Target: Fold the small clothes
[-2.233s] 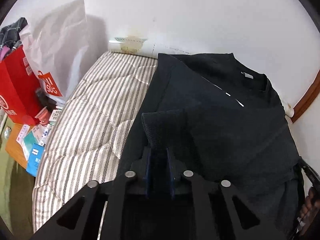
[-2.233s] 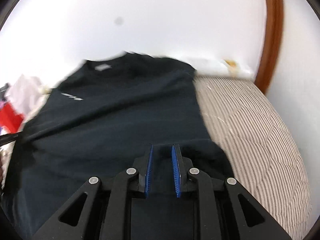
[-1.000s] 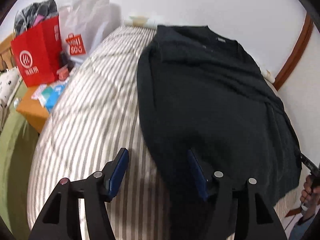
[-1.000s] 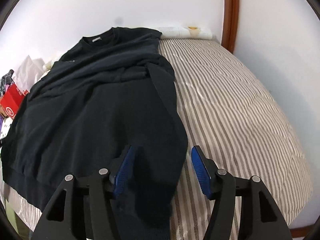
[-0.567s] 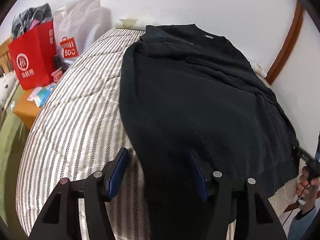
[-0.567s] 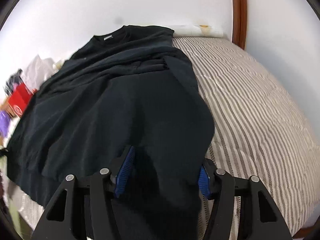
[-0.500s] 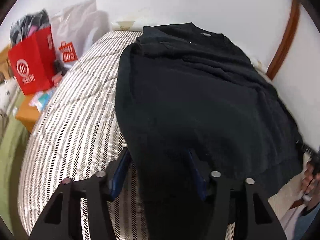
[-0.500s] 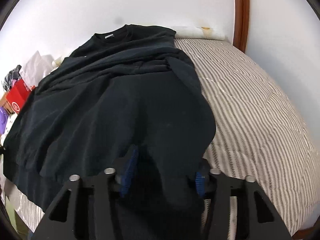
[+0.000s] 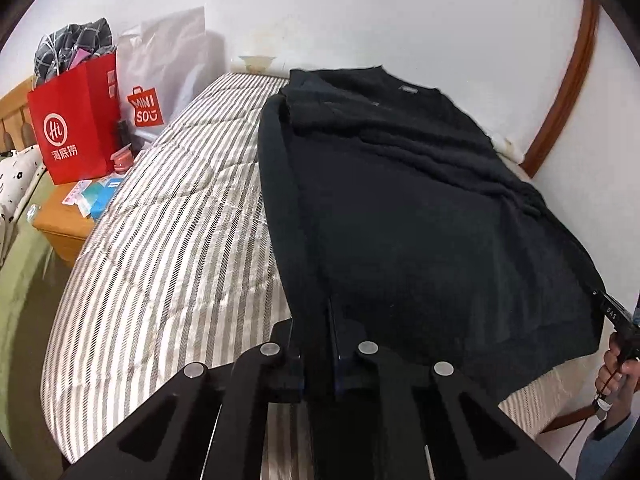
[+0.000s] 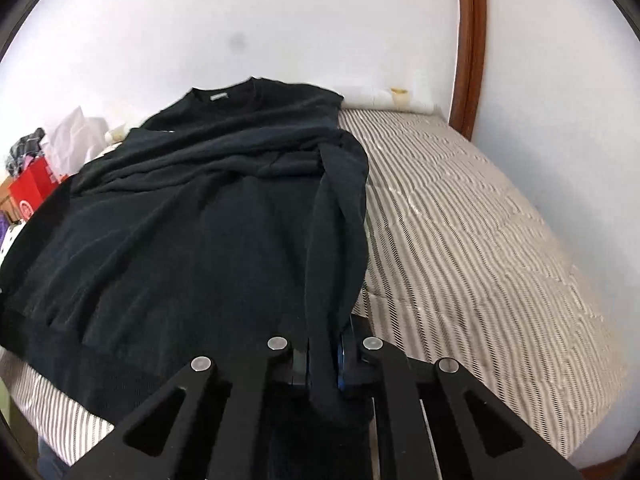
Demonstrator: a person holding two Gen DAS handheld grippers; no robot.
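Note:
A black sweatshirt (image 9: 400, 208) lies on the striped bed, collar toward the far wall, sleeves folded in across the chest. It also shows in the right wrist view (image 10: 192, 220). My left gripper (image 9: 316, 320) is shut on the sweatshirt's near left hem corner. My right gripper (image 10: 324, 344) is shut on the near right hem corner, with dark cloth bunched between the blue pads. The right hand and its gripper handle (image 9: 618, 316) show at the far right of the left wrist view.
The striped mattress (image 9: 168, 232) runs to the white wall. A red paper bag (image 9: 76, 128) and a white Miniso bag (image 9: 160, 80) stand on a wooden bedside table (image 9: 60, 228) at left. A brown wooden frame (image 10: 466, 44) runs up the wall at right.
Both grippers were open over the hem half a second ago. They have since closed on the two near hem corners.

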